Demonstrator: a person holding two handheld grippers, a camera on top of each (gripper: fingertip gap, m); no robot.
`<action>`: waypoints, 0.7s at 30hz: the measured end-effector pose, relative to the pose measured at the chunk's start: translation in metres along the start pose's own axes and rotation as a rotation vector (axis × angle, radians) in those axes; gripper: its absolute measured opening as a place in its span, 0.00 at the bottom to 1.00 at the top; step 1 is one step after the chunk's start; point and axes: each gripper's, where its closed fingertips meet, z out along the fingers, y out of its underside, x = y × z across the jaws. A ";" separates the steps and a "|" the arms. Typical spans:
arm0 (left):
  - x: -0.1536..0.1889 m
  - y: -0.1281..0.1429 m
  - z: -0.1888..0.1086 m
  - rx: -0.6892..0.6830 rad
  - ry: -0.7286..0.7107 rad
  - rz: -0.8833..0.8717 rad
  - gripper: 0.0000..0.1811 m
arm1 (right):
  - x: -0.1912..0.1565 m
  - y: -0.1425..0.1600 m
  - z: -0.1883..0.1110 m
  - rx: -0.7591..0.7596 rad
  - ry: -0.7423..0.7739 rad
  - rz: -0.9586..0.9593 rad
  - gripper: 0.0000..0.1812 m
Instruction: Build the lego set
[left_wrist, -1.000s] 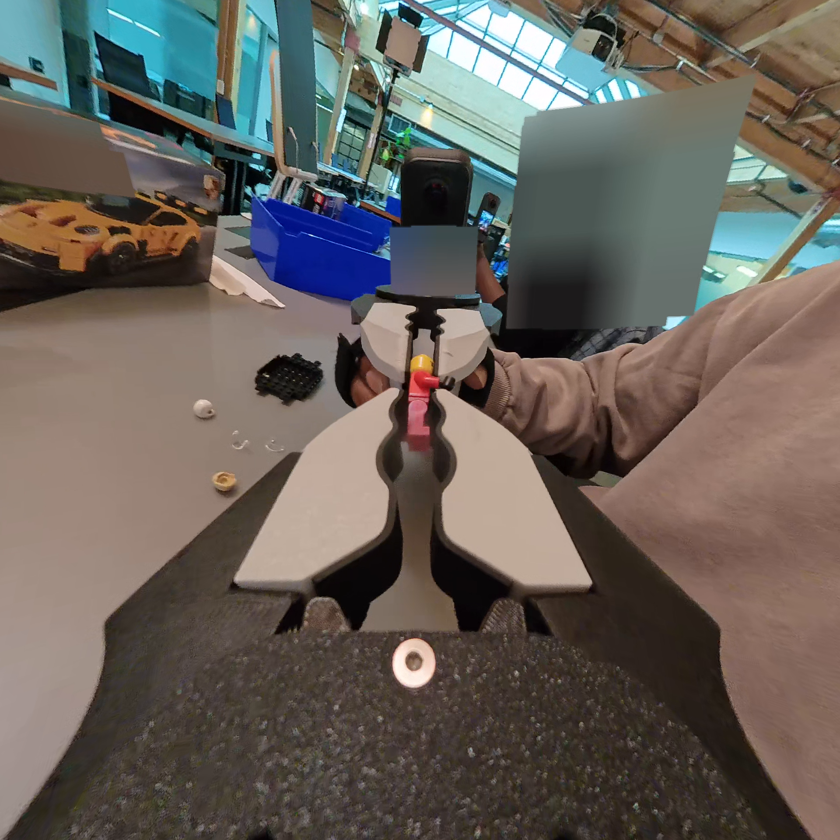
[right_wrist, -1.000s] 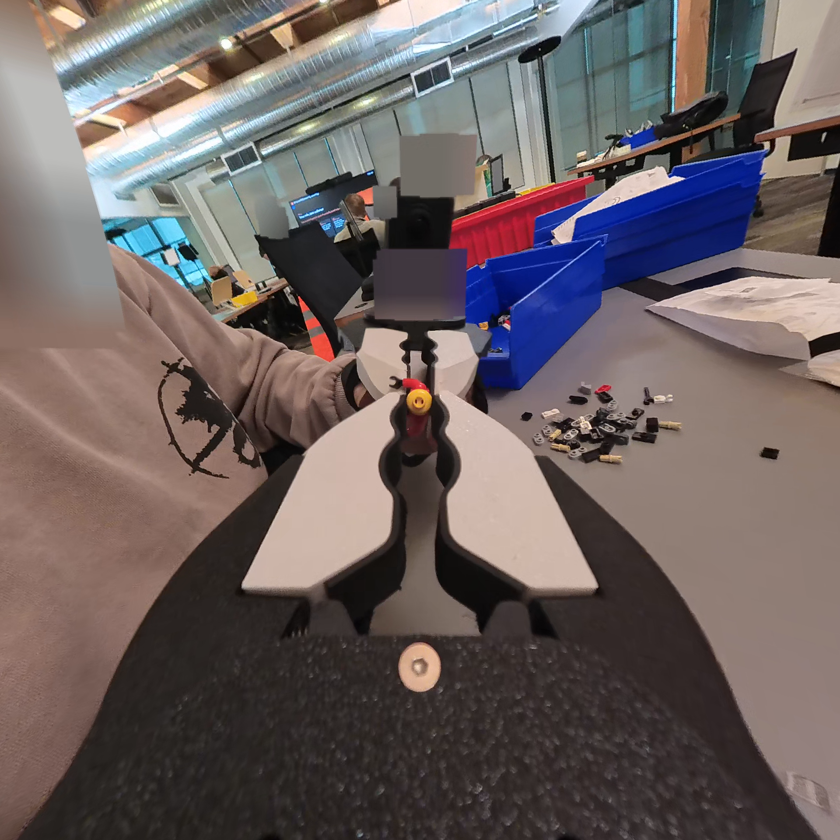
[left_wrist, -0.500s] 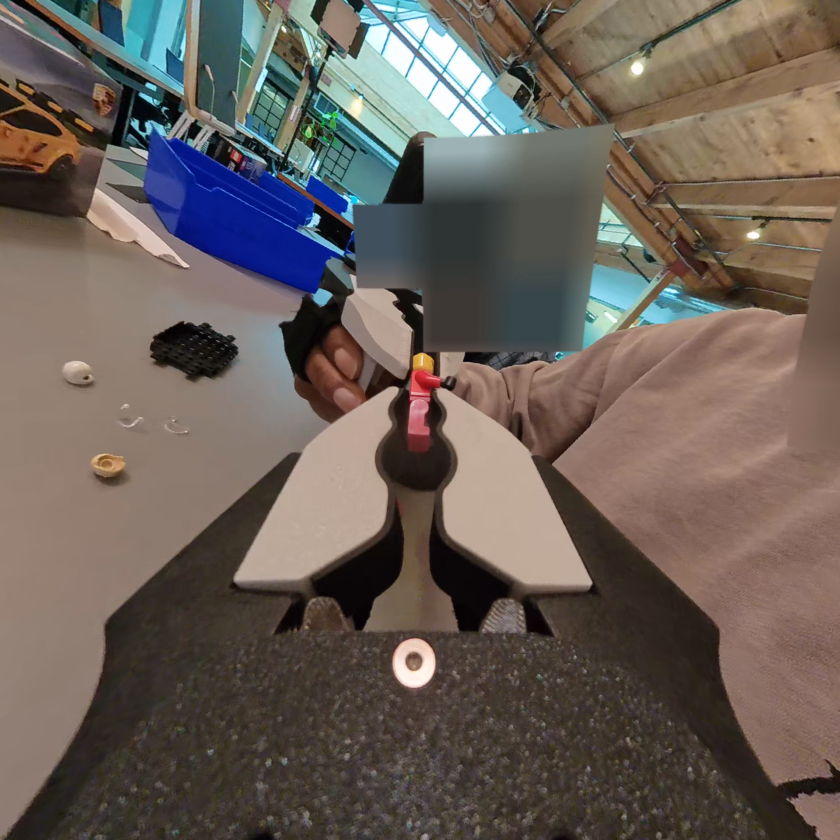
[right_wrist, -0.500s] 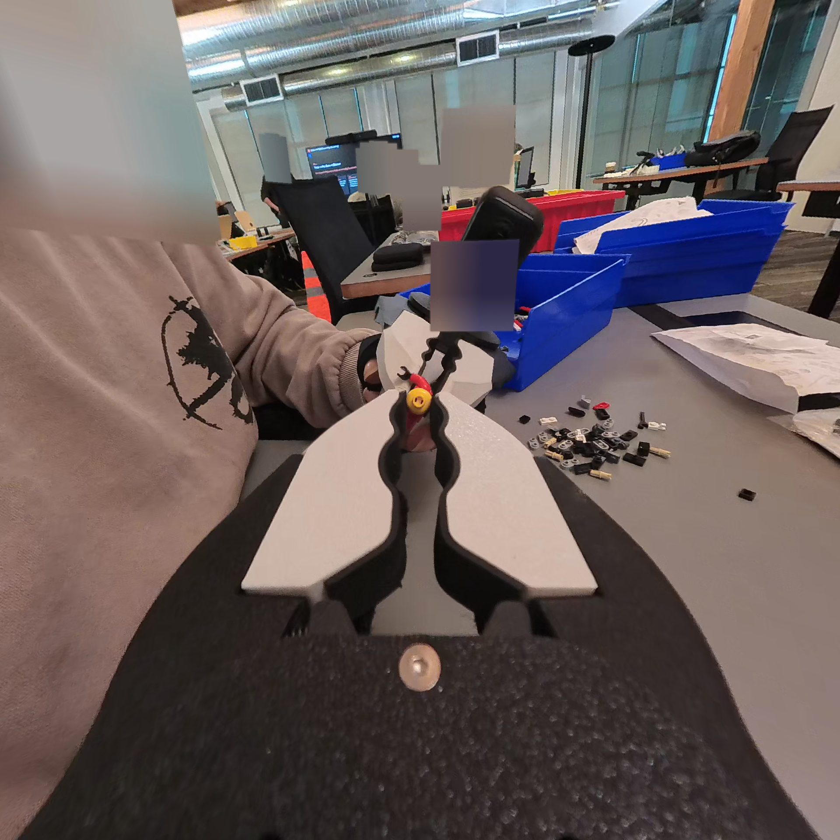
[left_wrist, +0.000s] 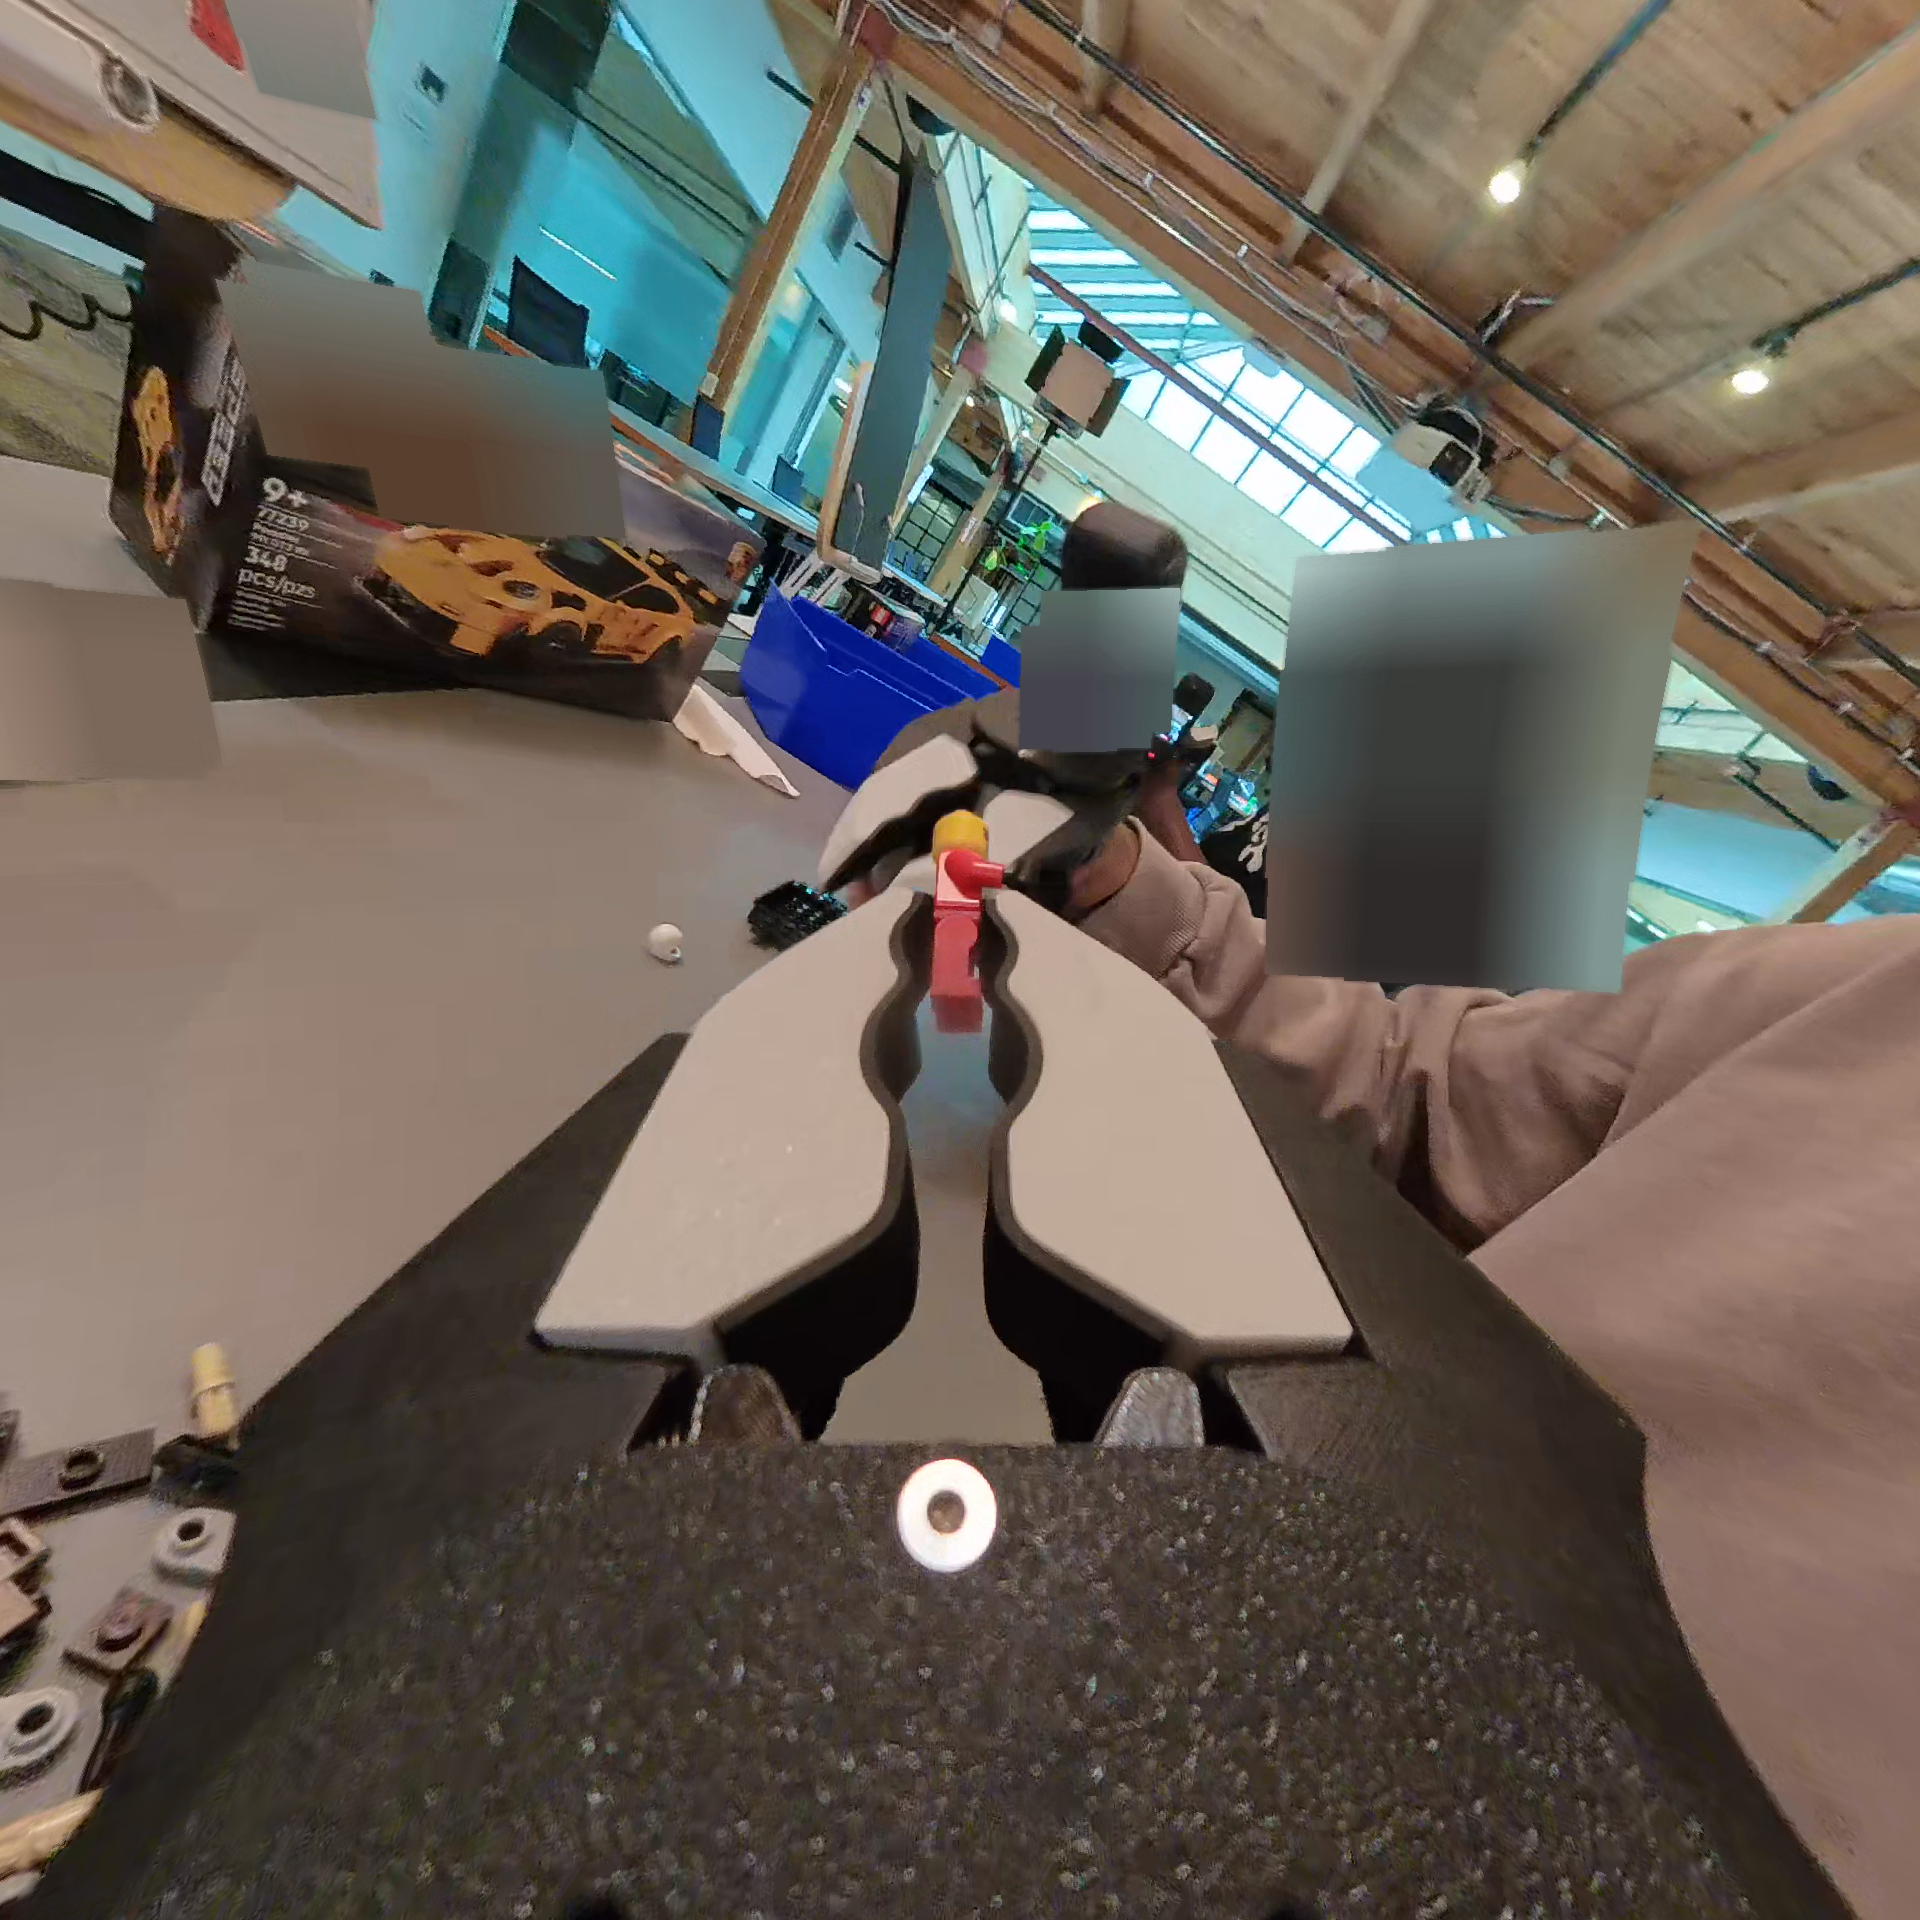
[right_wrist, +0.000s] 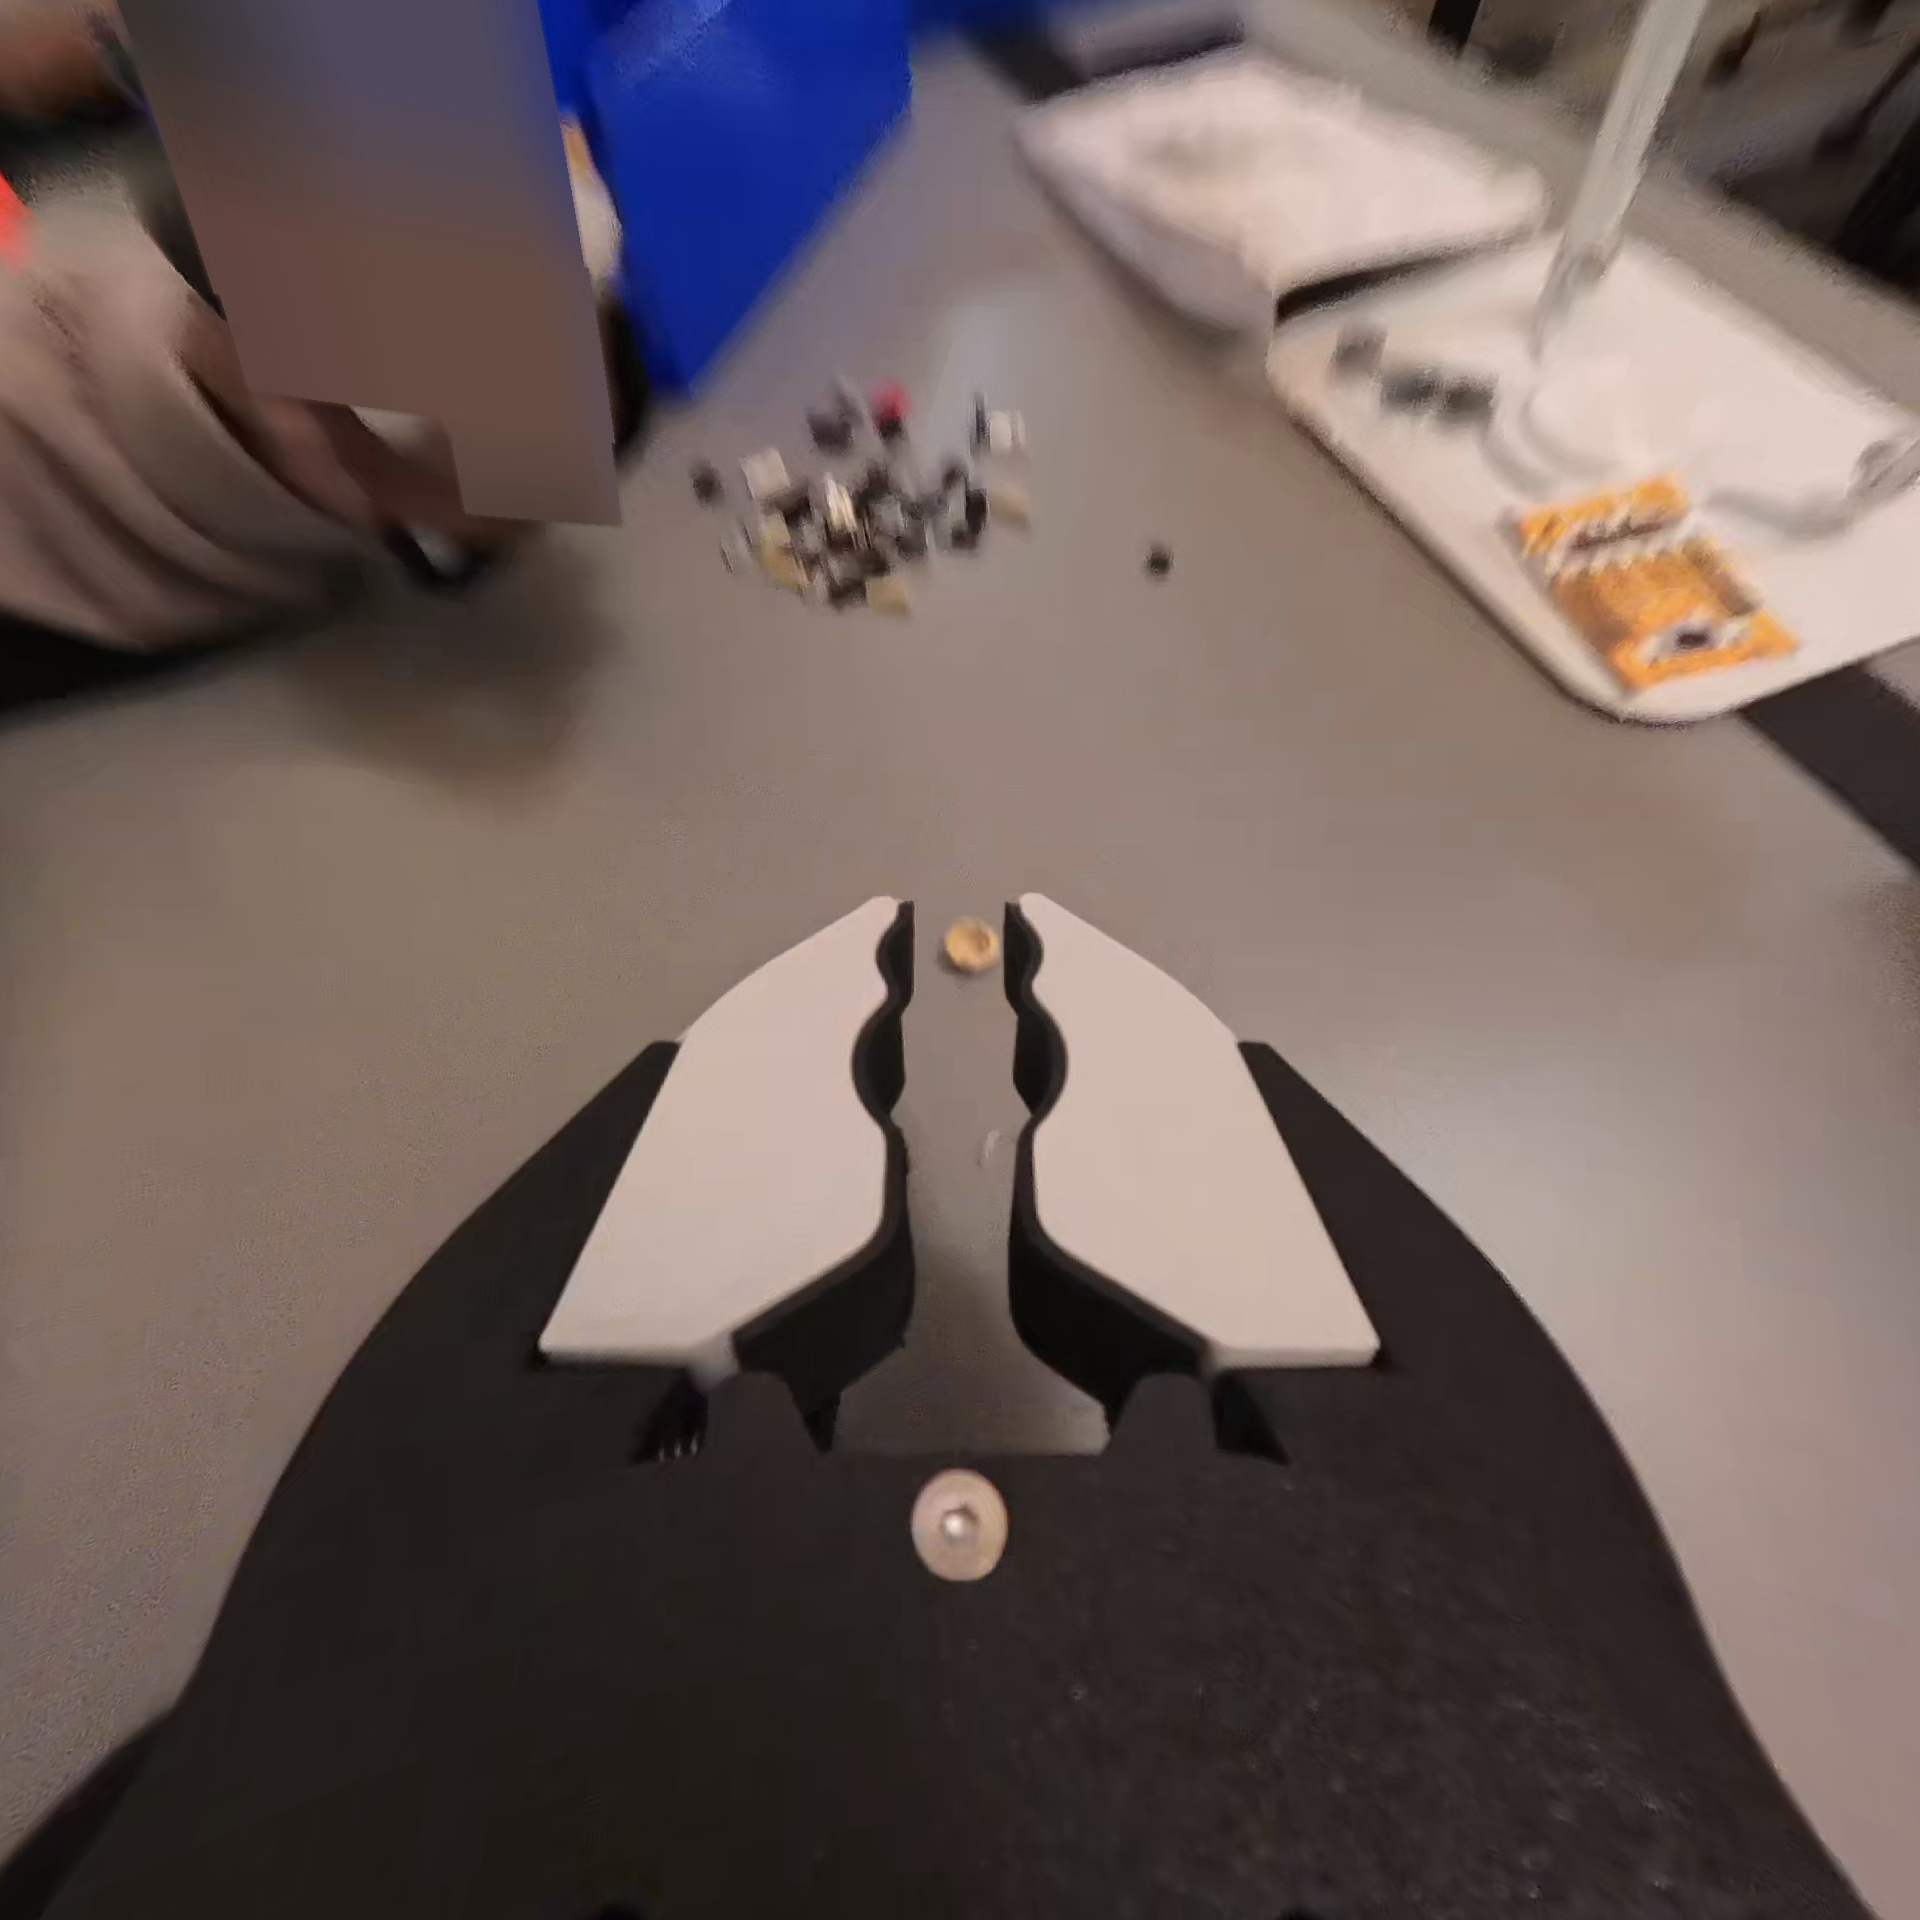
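Left gripper (left_wrist: 951, 914) pinches the red minifigure (left_wrist: 954, 951); right gripper (right_wrist: 958, 914), spread, flanks a tan piece (right_wrist: 970, 943).

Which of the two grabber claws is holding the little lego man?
The left gripper: its grey fingers pinch the small red-bodied, yellow-headed lego figure. The right gripper is open and empty, with only a small round tan lego piece on the table below.

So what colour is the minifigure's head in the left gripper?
Yellow head, above a red torso; clearest in the left wrist view.
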 end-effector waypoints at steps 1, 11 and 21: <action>-0.001 0.001 0.000 -0.001 0.002 -0.011 0.05 | 0.000 0.012 0.012 -0.080 -0.008 -0.015 0.10; -0.011 0.031 0.008 -0.167 -0.038 0.007 0.04 | 0.002 0.046 0.062 -0.306 0.053 -0.198 0.08; -0.003 0.045 0.016 -0.200 0.023 0.029 0.04 | -0.035 0.017 0.050 -0.158 -0.053 -0.194 0.22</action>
